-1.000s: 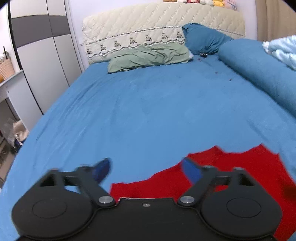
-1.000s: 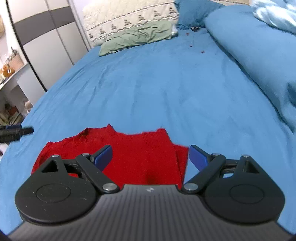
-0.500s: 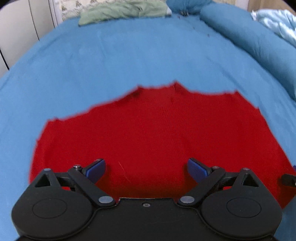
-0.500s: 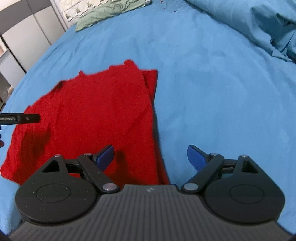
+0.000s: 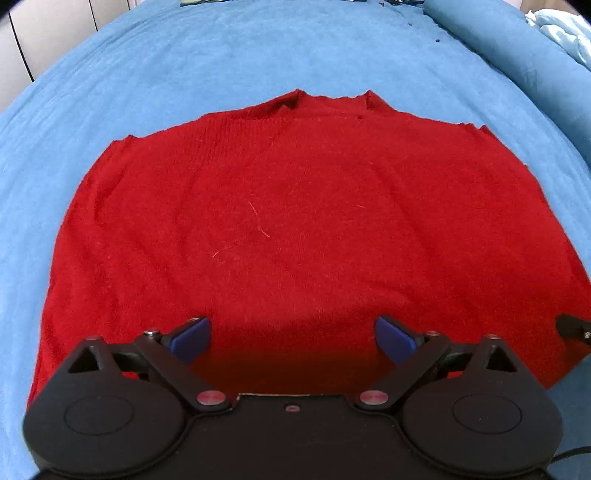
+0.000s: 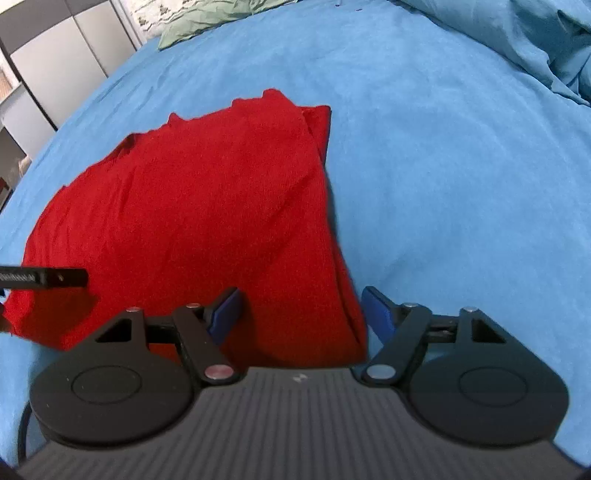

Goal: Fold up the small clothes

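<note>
A red knitted top (image 5: 295, 229) lies flat on the blue bed sheet (image 5: 221, 55), neckline at the far side. My left gripper (image 5: 293, 338) is open and empty, low over the top's near hem, near its middle. In the right wrist view the red top (image 6: 192, 221) shows with its right side folded over along the edge. My right gripper (image 6: 303, 312) is open and empty over the top's near right corner. The tip of the left gripper (image 6: 48, 278) shows at the left edge of that view.
A rolled blue duvet (image 5: 517, 48) lies along the right side of the bed, with rumpled blue bedding (image 6: 535, 48) at the far right. A green pillow (image 6: 207, 18) lies at the head end. Grey wardrobe doors (image 6: 62, 70) stand to the left.
Both grippers have tilted down and moved in over the red top, which now fills much more of both views. Both stay open and empty.
</note>
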`<state>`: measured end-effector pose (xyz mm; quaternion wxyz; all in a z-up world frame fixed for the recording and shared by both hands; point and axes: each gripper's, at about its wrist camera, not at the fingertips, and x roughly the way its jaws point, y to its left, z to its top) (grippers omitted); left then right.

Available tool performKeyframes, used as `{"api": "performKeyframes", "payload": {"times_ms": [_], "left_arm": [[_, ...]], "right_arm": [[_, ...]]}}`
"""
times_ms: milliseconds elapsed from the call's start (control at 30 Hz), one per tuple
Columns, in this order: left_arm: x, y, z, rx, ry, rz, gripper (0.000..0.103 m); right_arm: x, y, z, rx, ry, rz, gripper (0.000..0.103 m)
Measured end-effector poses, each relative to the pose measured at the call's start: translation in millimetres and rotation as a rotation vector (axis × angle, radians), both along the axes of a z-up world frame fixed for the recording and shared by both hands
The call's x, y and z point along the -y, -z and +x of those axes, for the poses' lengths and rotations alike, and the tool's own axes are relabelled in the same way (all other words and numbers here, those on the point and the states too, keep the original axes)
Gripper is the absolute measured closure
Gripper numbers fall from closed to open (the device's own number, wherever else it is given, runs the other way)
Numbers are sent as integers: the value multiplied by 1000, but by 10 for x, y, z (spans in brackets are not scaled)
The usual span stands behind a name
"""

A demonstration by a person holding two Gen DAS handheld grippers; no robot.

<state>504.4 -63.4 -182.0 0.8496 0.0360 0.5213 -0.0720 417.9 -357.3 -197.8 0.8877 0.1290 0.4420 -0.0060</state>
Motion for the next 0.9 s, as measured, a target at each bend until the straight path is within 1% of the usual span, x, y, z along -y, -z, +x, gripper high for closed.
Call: {"api": "performKeyframes", "payload": {"times_ms": [67,100,133,167,233,267,333,400,433,500,567,600,667,733,767,833,900], "left_arm": [[61,53,30,-3,17,39,0],[98,72,43,-5,22,58,0],[118,78,53,-7,21,69,0],[113,83,64,-12,16,72,0],[121,90,95,-28,13,72,0],[103,93,116,-40,14,68,0],[75,75,184,-65,21,52,0],[-22,-10,218,-82,25,0,0],[-81,-76,207,-77,22,-30,1],[-315,-244,182,-46,-2,-76,1],[-580,-399,150,-16,-22,-90,1],[-732,-469,116,-2,-32,-92,1],[-1016,-549,33,14,-49,-94,1],[-1281,-553,-72,22,-58,-90,1],[-1371,-528,-129,25,-55,-81,1],[-1515,-434,-246,26,-39,-59,1],[-1609,-298,-374,23,-16,-38,1]], "right_arm": [[2,-12,16,1,0,1,39],[5,-19,23,-2,0,5,46],[13,-27,31,-9,1,20,66],[30,-39,42,-21,7,43,73],[57,-102,61,-36,42,87,78],[70,-153,66,-37,60,118,79],[88,-333,75,-7,97,210,79],[49,-583,110,45,118,326,79],[-3,-702,145,72,112,362,79],[-236,-1002,317,129,53,418,80],[-546,-1213,522,154,-38,467,80],[-790,-1312,656,158,-114,486,80],[-1278,-1422,859,150,-269,475,80],[-1867,-1413,1020,119,-454,458,80],[-2189,-1331,1097,74,-547,447,81],[-2720,-1051,1207,-29,-671,403,81],[-3167,-651,1253,-135,-738,331,81]]}}
